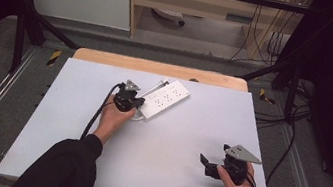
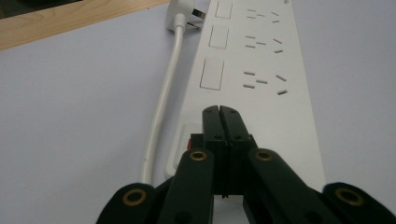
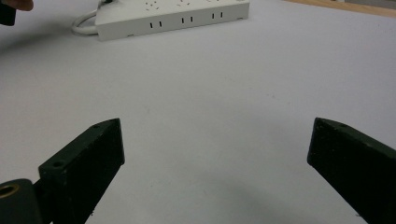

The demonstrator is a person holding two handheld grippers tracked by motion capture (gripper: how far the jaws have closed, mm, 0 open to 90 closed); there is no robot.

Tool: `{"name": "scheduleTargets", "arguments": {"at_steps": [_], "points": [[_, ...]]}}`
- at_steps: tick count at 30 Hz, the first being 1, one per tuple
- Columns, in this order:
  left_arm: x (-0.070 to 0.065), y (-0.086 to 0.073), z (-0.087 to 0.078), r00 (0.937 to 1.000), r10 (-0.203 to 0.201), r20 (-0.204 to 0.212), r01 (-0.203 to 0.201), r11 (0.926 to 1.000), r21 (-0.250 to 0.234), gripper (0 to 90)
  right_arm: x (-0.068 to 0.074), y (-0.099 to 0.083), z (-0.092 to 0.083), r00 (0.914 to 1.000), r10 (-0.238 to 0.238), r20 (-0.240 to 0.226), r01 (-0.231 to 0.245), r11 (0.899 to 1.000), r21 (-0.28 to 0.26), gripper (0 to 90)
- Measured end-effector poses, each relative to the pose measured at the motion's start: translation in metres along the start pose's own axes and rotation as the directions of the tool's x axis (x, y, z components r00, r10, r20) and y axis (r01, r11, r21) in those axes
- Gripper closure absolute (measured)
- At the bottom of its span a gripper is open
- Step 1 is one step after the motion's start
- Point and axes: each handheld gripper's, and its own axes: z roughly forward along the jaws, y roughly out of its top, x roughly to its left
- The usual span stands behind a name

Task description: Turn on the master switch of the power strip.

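So the left gripper [image 2: 219, 109] (jaws pinched together) is sitting on the near end of the power strip [image 2: 261, 60], which is stretching lengthwise straight ahead; the right gripper [image 3: 215, 154] is gaping, well apart.

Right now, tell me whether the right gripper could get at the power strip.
Probably yes. The right gripper has its jaws open, pointing across bare table toward the power strip, with nothing between. The left gripper, shut, sits at the strip's near end, so the other end is freer.

White power strip [image 1: 166, 98] flat on table
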Motion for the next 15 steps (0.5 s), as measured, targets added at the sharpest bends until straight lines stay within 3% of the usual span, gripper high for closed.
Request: {"name": "scheduleTargets", "arguments": {"at_steps": [15], "points": [[-0.0004,0.0001,0.0012,1.0000,0.000,-0.007,0.000,1.0000,-0.002,90.0,-0.0002,-0.0003,-0.0003,1.0000,0.001,-0.002,-0.001,1.000,0.002,4.1]]}}
